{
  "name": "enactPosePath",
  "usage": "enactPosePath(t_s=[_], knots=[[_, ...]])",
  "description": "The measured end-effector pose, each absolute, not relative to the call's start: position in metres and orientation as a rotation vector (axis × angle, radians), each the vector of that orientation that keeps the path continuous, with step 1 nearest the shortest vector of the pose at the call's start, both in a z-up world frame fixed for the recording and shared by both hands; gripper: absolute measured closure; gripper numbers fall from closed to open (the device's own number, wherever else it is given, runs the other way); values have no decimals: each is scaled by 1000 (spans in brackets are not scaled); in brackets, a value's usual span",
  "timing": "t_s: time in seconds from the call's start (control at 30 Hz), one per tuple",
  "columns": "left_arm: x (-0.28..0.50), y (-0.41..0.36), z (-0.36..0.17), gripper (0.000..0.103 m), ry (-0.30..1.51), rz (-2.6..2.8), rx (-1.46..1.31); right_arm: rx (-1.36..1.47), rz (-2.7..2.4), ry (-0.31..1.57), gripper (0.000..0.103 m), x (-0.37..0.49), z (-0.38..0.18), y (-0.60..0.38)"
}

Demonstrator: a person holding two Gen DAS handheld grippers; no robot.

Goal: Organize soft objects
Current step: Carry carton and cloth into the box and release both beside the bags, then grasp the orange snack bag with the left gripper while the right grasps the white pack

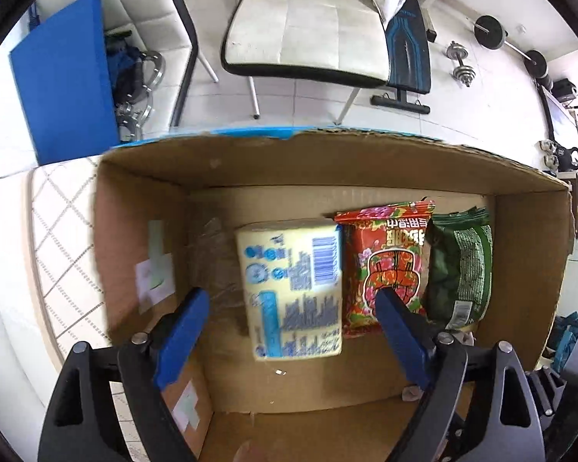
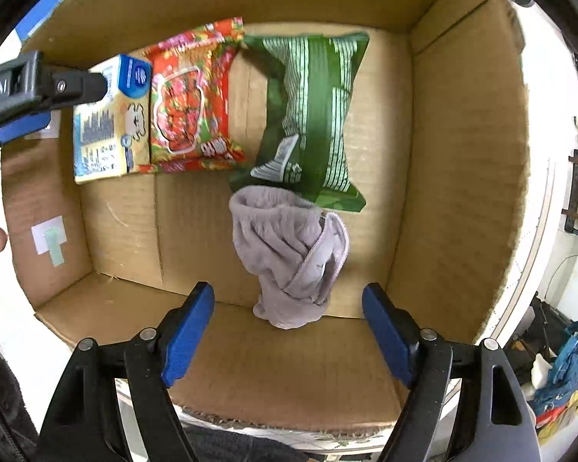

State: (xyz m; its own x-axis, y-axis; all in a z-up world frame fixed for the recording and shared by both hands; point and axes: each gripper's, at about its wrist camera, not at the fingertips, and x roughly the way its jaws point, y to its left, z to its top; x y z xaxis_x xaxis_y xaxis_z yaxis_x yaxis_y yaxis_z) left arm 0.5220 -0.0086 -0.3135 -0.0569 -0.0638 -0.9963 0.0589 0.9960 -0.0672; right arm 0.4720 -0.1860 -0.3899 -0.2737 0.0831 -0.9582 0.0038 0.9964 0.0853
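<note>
The rolled grey sock (image 2: pixel 291 258) is light and limp; grip it across its bunched middle. Right gripper (image 2: pixel 288 323) and left gripper (image 1: pixel 291 313): both wide, empty

Lighting: bright, even daylight, both views. Shadows: soft, beneath the cardboard box (image 1: pixel 327 177) walls. Glare: white floor and table washed out. Distortion: strong fisheye curvature, black vignette at corners. Blur: slight motion smear on yellow pack (image 1: pixel 293 288) and green packet (image 2: pixel 312 115).
</note>
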Motion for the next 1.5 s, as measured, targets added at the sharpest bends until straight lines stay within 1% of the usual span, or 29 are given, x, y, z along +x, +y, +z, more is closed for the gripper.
enactPosePath(t_s=[0.03,0.07,0.1,0.13,0.17,0.47,0.67,0.8,1.07,1.23,1.33,1.43,1.5], knots=[[519,-7,-309,15,1610,-97,9,67,73,1838,21,472,-386,-186],[513,-6,-303,14,1591,-92,21,74,69,1821,18,472,-376,-186],[508,-4,-299,11,1572,-90,25,79,67,1807,9,471,-370,-186],[504,-3,-295,0,1555,-89,27,87,64,1787,6,469,-366,-186],[497,-2,-291,0,1539,-89,31,95,60,1766,5,465,-362,-184],[436,7,-259,0,1474,-94,-4,66,40,1621,5,426,-339,-170],[398,5,-225,0,1397,-90,-6,42,37,1527,5,401,-305,-170],[374,8,-197,0,1337,-86,-28,52,31,1460,5,381,-271,-176],[338,9,-154,0,1261,-93,-35,84,34,1384,5,348,-234,-185],[319,8,-146,0,1259,-103,-46,113,54,1362,5,327,-217,-190],[305,13,-153,0,1295,-96,-64,154,51,1372,5,309,-217,-206],[290,22,-172,0,1340,-68,-68,192,10,1412,5,290,-234,-231],[280,30,-194,0,1390,-44,-87,216,-42,1461,5,278,-258,-254]])
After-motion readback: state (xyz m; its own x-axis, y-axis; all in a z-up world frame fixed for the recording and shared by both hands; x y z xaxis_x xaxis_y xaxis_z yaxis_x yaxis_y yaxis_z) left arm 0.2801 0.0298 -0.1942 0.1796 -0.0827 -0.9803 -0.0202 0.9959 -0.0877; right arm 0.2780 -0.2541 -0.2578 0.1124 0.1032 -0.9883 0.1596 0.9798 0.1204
